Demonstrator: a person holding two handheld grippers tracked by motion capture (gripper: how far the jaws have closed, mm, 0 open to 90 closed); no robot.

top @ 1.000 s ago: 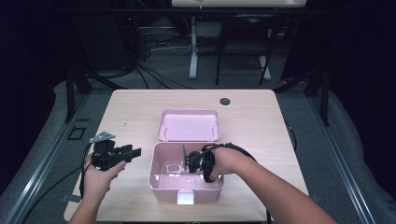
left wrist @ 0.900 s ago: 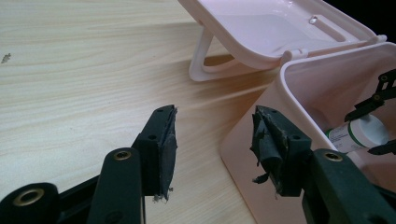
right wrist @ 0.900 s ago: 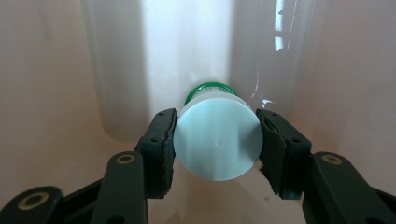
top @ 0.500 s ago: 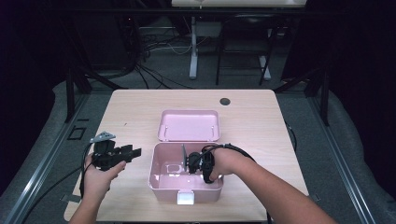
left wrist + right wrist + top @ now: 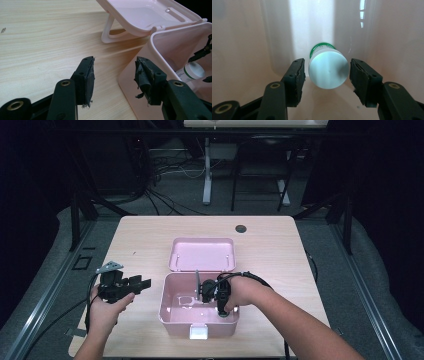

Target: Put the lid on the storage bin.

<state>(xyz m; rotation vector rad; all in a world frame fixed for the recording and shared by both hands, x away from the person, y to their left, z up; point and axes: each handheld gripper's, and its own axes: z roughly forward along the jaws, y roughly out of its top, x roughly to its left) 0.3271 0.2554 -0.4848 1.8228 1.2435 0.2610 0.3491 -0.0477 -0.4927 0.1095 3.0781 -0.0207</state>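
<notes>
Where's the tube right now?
In the right gripper view the tube lies inside the pink box, cap toward the camera, between the right gripper's open jaws, which have just been opening.

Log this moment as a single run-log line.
right gripper: jaws just opened, astride white-capped tube, pads clear | tube: inside pink box | left gripper: open, beside box | lid: open

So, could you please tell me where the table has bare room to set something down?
Bare wood lies left of the open lid, and along the far edge around the dark grommet. The pink box is crowded: the right tool brackets a white-capped tube inside it.
</notes>
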